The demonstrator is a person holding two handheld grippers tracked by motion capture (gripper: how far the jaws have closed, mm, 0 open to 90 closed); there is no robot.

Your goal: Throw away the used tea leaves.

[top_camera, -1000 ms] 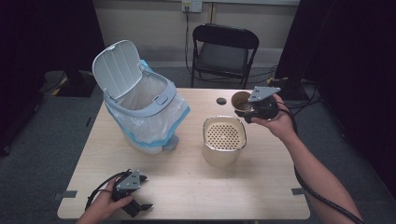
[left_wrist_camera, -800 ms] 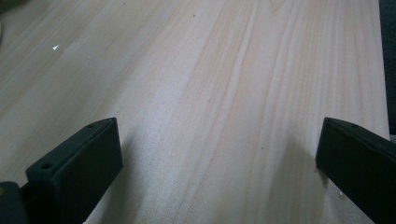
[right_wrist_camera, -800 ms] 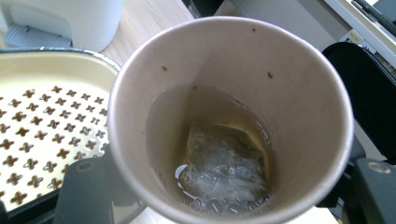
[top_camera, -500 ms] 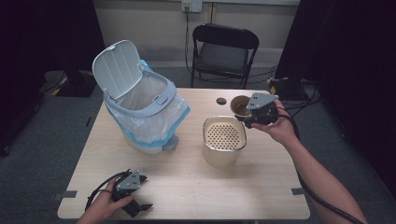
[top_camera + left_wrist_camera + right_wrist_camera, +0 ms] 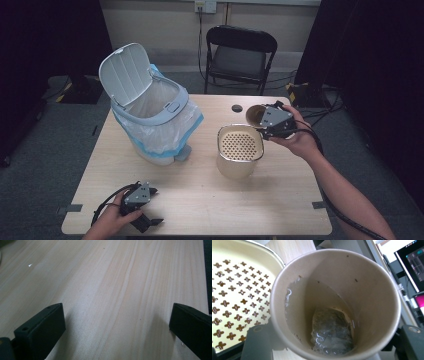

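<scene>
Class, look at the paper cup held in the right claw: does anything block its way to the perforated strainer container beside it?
Nothing visible does. The paper cup sits tilted beside the strainer container, whose top is uncovered.

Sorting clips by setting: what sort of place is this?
Probably a lab or studio set up for recording, not a home: dark curtains around a lone table, a folding chair and cables on grey carpet.

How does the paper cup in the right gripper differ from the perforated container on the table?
The paper cup is round, tilted and held off the table; the perforated container is squarish and stands upright. The cup holds liquid and a tea bag; the container's perforated insert looks bare. Both are beige.
</scene>
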